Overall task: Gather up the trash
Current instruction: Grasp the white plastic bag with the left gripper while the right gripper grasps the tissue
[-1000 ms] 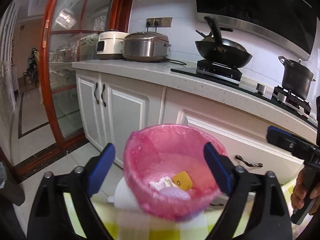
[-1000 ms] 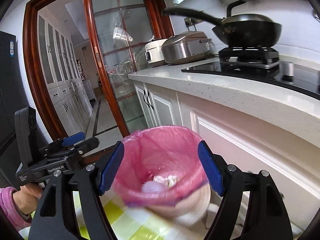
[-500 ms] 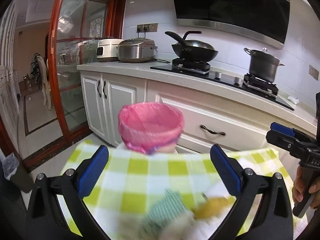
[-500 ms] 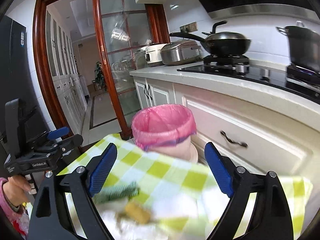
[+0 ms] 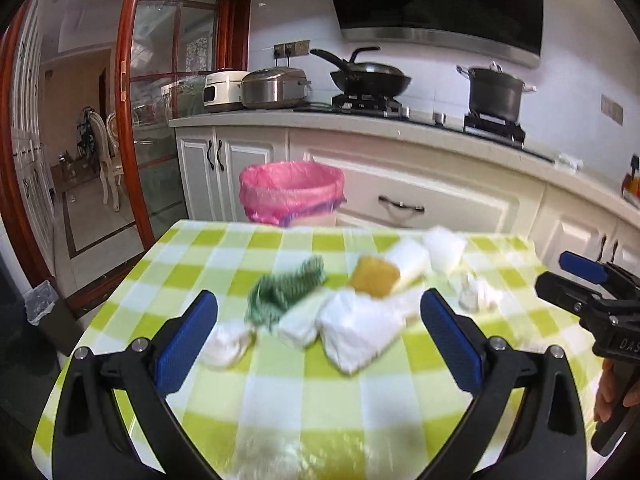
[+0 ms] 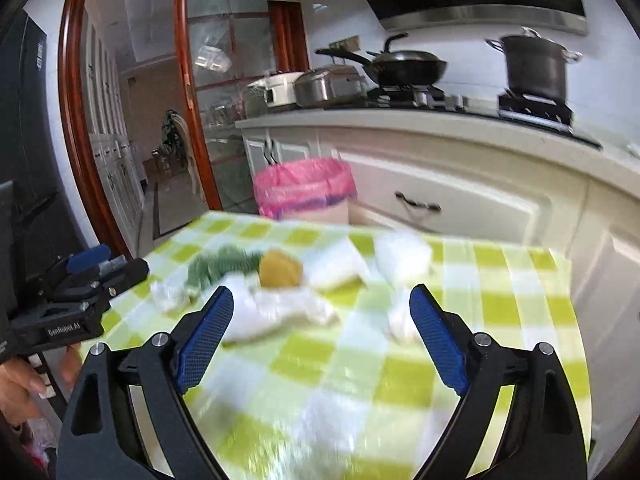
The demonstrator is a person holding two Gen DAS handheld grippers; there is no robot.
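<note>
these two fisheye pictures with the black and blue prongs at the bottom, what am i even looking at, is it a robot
No robot: a person holds a two-finger gripper in each hand, each carrying a camera that looks along its fingers. One picture comes from the left gripper, the other from the right gripper; each also shows the other at its edge. Both are open and hold nothing. They face a table with a green checked cloth. On it lie blurred scraps: white crumpled papers, a yellow piece and a green bundle. Beyond the table stands a bin with a pink bag.
</note>
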